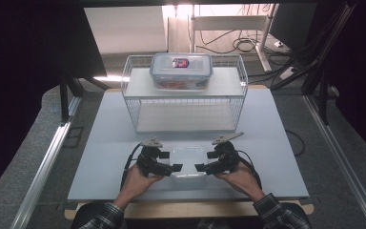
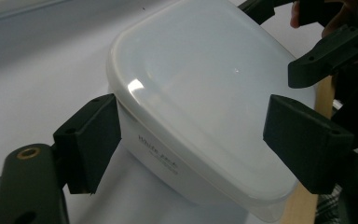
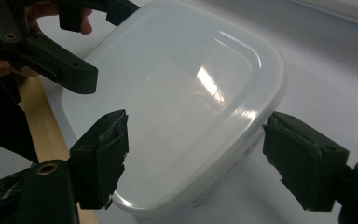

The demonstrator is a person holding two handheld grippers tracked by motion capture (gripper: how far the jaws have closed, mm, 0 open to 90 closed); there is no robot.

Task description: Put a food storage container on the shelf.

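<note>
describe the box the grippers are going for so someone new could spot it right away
On the white table, in front of the wire rack, sits a milky translucent lidded box between the left gripper and right gripper. Unlike the clear blue-clipped container atop the rack, it looks plain and empty.

- What the far lidded box holds is blurred.
- Small print on the white container is illegible.
- That container's near corner is cut off by the frame edge.

Left claw, right claw: jaws apart.
</note>
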